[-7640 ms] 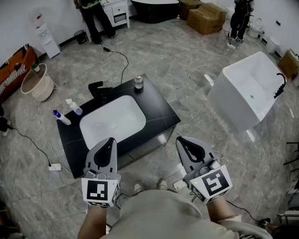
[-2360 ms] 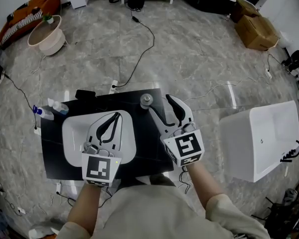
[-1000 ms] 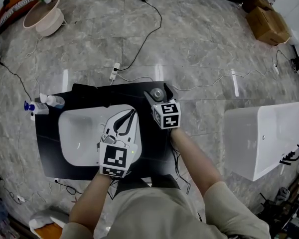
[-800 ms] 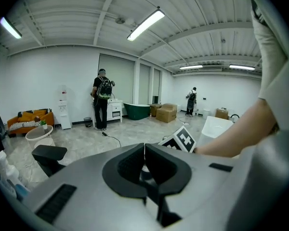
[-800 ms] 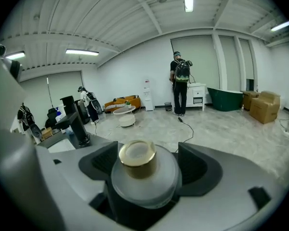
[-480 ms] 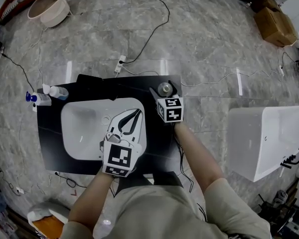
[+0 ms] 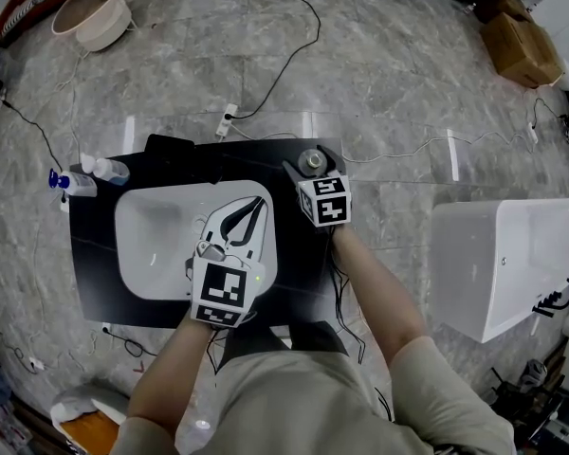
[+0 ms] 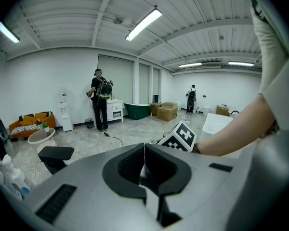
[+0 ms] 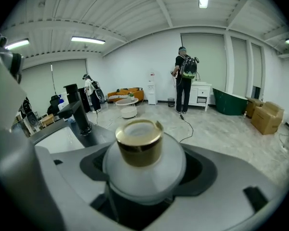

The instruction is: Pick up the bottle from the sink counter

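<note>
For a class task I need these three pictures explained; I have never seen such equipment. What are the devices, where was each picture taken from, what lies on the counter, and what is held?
There is no robot: a person holds a two-jaw gripper in each hand. The head view comes from a camera on the person's head, looking steeply down; the other two come from cameras riding on each gripper, looking along its jaws. Below is a black sink counter with a white basin and a black faucet; two small clear plastic bottles sit at its left end. The left gripper, over the basin, is shut and empty. The right gripper has its jaws on a frosted round bottle with a gold cap near the counter's back edge.
</note>
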